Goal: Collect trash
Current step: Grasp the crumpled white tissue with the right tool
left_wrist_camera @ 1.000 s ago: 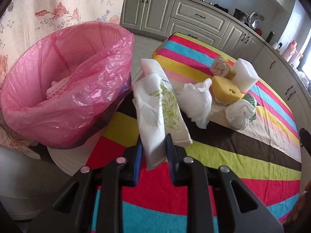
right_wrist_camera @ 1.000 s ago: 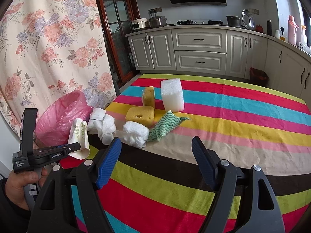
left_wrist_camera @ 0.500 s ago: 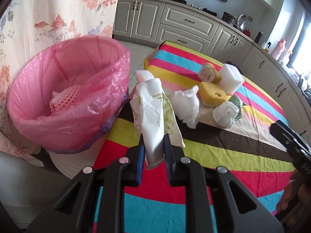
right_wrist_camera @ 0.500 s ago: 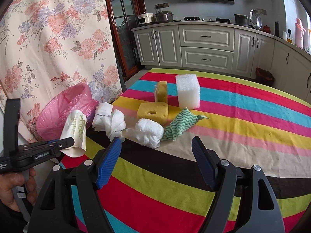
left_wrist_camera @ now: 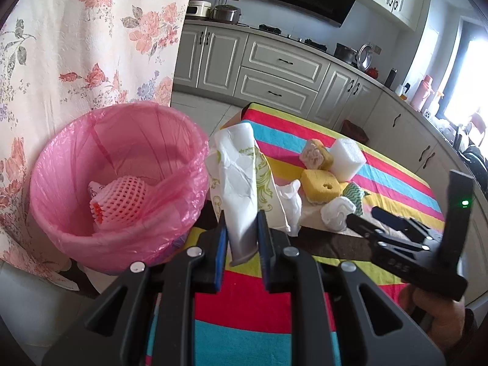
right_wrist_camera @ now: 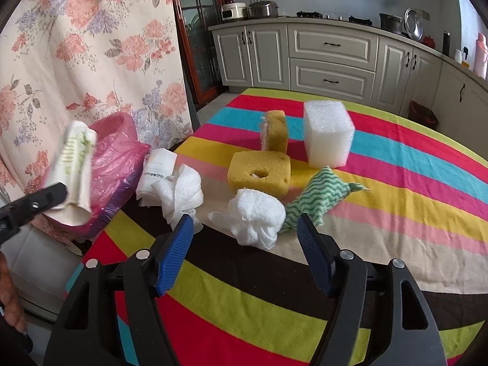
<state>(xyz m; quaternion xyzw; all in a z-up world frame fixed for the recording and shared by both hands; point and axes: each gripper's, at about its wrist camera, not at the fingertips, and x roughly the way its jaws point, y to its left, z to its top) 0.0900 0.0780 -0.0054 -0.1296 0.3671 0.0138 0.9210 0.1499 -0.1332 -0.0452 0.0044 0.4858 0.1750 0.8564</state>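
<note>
Two grippers | bin far left, net wrap inside | my left gripper clamps wrapper beside bin rim, off the cloth | right gripper closing, nothing between pads, tissue wad just ahead | sponges, foam behind.

The crinkled white paper wrapper with green print looks matt and creased. The thin pink plastic bin liner is glossy and wrinkled — the yellow porous sponge rough, the white foam block finely pitted — the striped tablecloth woven, matt.
</note>
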